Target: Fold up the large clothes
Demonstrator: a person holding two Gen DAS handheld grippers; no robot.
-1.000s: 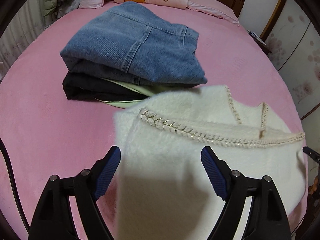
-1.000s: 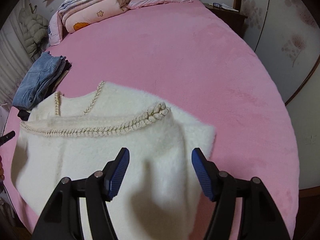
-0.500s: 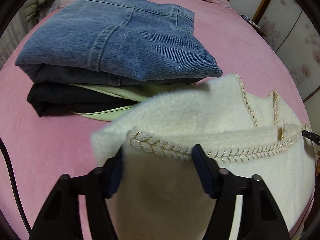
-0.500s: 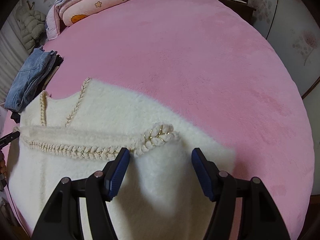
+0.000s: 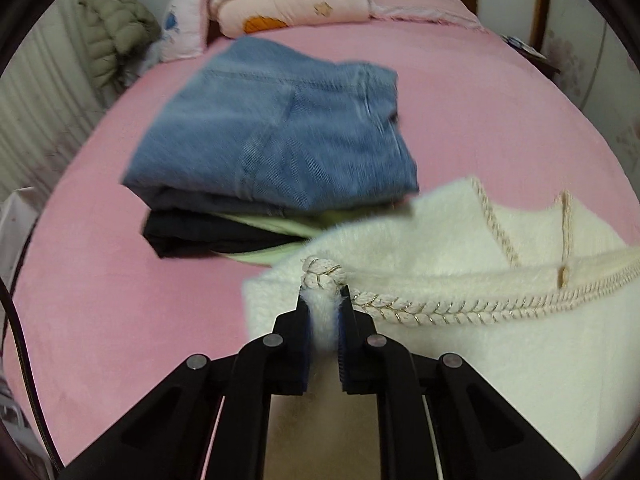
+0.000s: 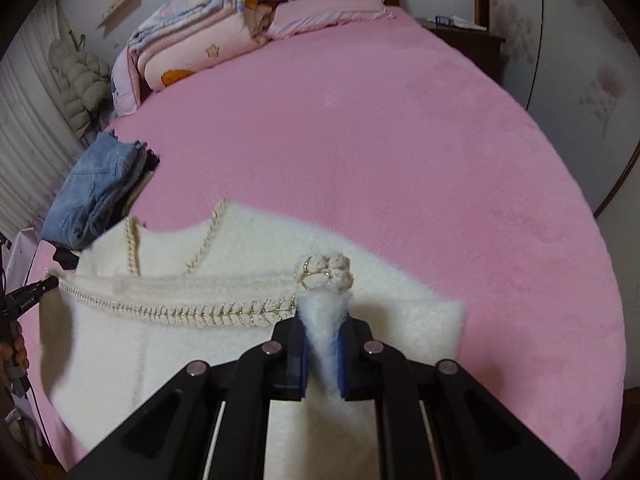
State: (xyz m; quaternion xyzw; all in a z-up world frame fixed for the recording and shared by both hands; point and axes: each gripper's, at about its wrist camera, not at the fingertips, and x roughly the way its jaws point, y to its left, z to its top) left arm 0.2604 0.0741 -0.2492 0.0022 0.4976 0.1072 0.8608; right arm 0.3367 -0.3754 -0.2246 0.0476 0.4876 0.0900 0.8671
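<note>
A fluffy white sweater [image 5: 500, 340] with braided gold-flecked trim [image 5: 440, 308] lies on the pink bed [image 5: 100, 300]. My left gripper [image 5: 323, 300] is shut on the sweater's near left corner, and a tuft of fabric and the knotted end of the trim stand up between its blue pads. In the right wrist view the same sweater [image 6: 160, 340] spreads to the left. The jaws of my right gripper [image 6: 323, 320] are closing on the sweater's near right corner, with white fabric squeezed between the pads and a trim knot [image 6: 325, 274] bunched above them.
Folded blue jeans [image 5: 280, 132] top a stack of dark and pale green clothes just beyond the sweater. Folded quilts [image 6: 200, 40] and a pillow lie at the headboard. A puffy jacket [image 5: 112, 40] hangs at the left wall. A dark nightstand [image 6: 464, 40] stands at the far right.
Both grippers went from wide open over the sweater's corners to closed on them, bunching the trim ends. The left view has pulled back from the jeans stack.
</note>
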